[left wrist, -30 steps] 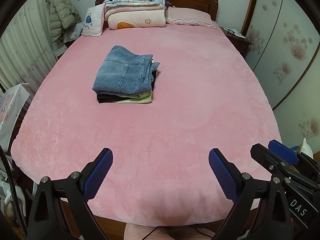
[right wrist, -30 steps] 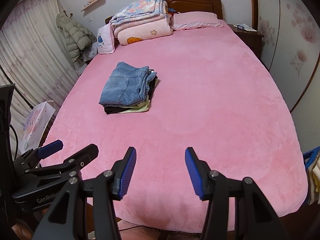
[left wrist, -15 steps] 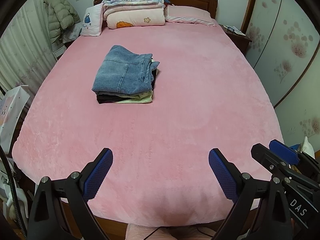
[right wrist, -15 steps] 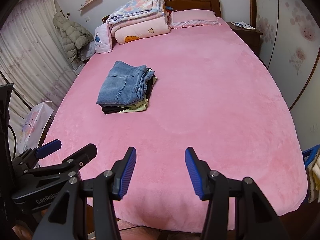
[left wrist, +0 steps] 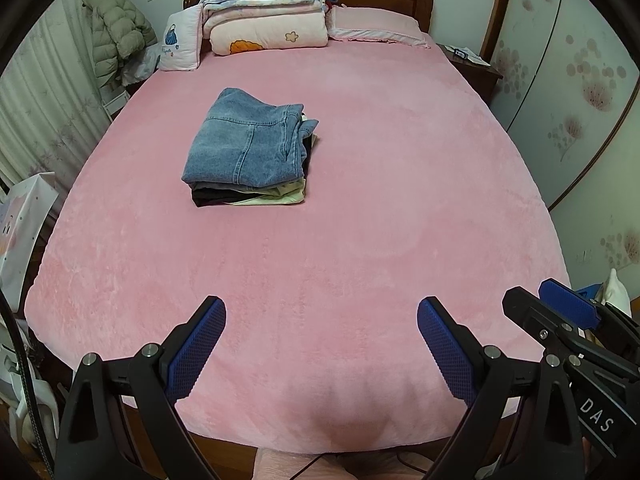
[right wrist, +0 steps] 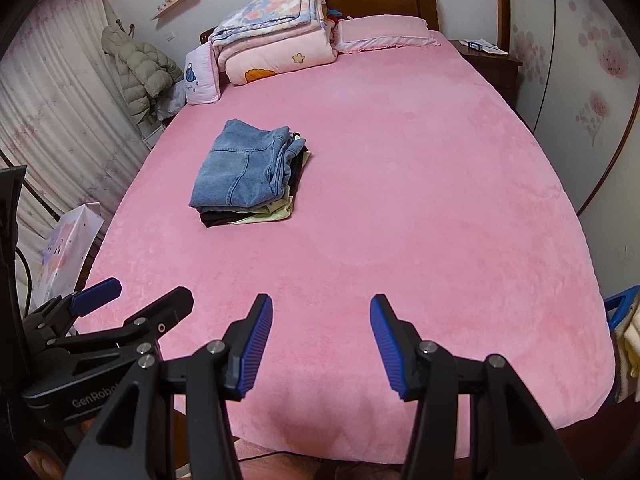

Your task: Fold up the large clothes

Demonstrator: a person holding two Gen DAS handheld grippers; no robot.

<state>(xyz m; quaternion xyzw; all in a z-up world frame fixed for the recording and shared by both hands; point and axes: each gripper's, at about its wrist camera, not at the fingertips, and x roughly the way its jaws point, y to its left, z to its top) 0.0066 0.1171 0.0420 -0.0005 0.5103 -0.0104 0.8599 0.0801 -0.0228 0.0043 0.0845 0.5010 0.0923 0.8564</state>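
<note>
From the left wrist view, the stack of folded clothes [left wrist: 250, 152] sits on the far left part of the pink bed [left wrist: 360, 220], well apart from both tools. Folded blue jeans [left wrist: 246, 140] lie on top, squared off, with a dark garment and a pale yellow-green one under them; I think there may be more layers, but the edges blur together. The left gripper [left wrist: 321, 344] hangs over the near edge, jaws spread wide, nothing between them.

From the right wrist view, the same stack [right wrist: 250, 174] lies left of the bed's middle. The right gripper [right wrist: 321, 344] has its jaws apart and empty. Folded quilts [right wrist: 276, 36] are piled at the headboard.
</note>
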